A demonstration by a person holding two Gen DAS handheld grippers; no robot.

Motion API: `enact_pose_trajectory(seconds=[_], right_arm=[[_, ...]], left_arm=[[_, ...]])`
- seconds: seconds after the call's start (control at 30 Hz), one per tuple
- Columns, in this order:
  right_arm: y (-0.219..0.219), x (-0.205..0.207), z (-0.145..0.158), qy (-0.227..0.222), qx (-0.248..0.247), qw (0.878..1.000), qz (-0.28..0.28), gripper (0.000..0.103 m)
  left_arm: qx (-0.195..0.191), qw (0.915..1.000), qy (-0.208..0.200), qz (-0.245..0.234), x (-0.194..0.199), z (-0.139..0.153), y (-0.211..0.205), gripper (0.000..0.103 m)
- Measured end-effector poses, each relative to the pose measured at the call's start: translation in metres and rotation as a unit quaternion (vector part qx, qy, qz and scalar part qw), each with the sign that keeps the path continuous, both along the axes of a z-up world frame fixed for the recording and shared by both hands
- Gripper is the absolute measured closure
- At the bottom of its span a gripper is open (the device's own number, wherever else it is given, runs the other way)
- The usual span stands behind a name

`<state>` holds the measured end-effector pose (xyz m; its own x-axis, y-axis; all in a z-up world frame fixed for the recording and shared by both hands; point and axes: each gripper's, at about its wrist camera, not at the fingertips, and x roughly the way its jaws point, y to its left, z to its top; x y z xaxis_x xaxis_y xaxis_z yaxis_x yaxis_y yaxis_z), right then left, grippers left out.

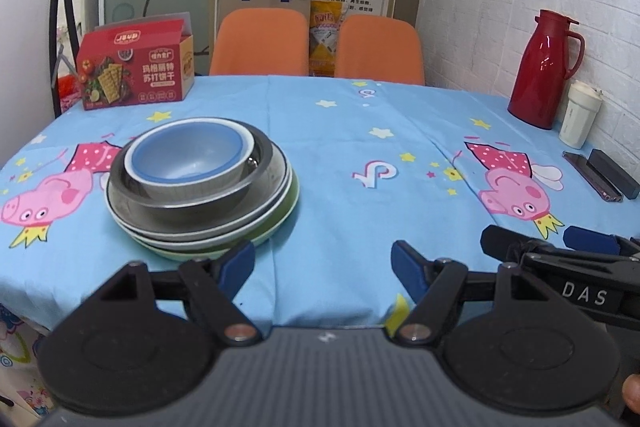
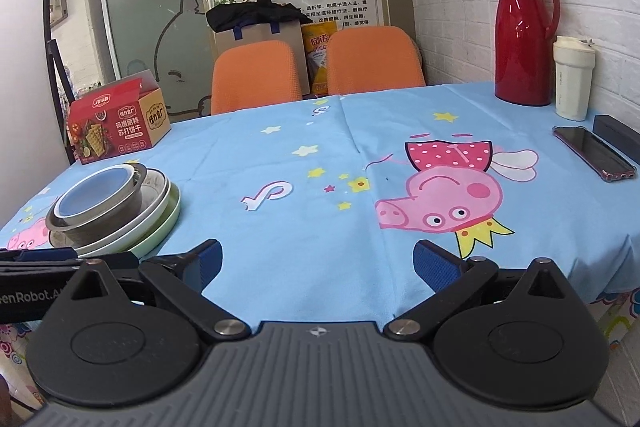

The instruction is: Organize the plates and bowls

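Observation:
One stack of dishes stands on the left of the table: a blue-lined white bowl [image 1: 188, 159] sits in a steel bowl [image 1: 176, 201], on a white plate [image 1: 224, 227], on a green plate [image 1: 280, 213]. The stack also shows in the right wrist view [image 2: 112, 215]. My left gripper [image 1: 322, 263] is open and empty at the table's front edge, just right of the stack. My right gripper [image 2: 316, 261] is open and empty near the front edge, to the right of the left one; it also shows in the left wrist view [image 1: 548, 247].
A red cracker box [image 1: 136, 71] stands at the back left. A red thermos [image 2: 522, 35] and a white cup [image 2: 572, 79] stand at the back right by the wall, with a phone [image 2: 592, 153] and a dark case [image 2: 618, 137]. Two orange chairs [image 1: 260, 43] stand behind the table.

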<state>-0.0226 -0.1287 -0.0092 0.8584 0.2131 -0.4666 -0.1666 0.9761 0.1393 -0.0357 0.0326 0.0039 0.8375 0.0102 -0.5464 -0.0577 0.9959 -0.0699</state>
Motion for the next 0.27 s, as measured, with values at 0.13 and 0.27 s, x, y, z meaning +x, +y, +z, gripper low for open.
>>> enact_pose_trajectory(seconds=[0.13,0.27], right_arm=[[0.0023,-0.0045,0.0004,0.000,-0.001,1.000,0.004,0.000],[0.0027,-0.0069,0.0042,-0.008,0.000,1.000,0.001,0.000]], left_arm=[[0.001,1.0000,-0.006,0.000,-0.0024,0.0027,0.0009,0.029],[0.000,0.9999,-0.013,0.008,-0.0046,0.0057,0.0028,0.029]])
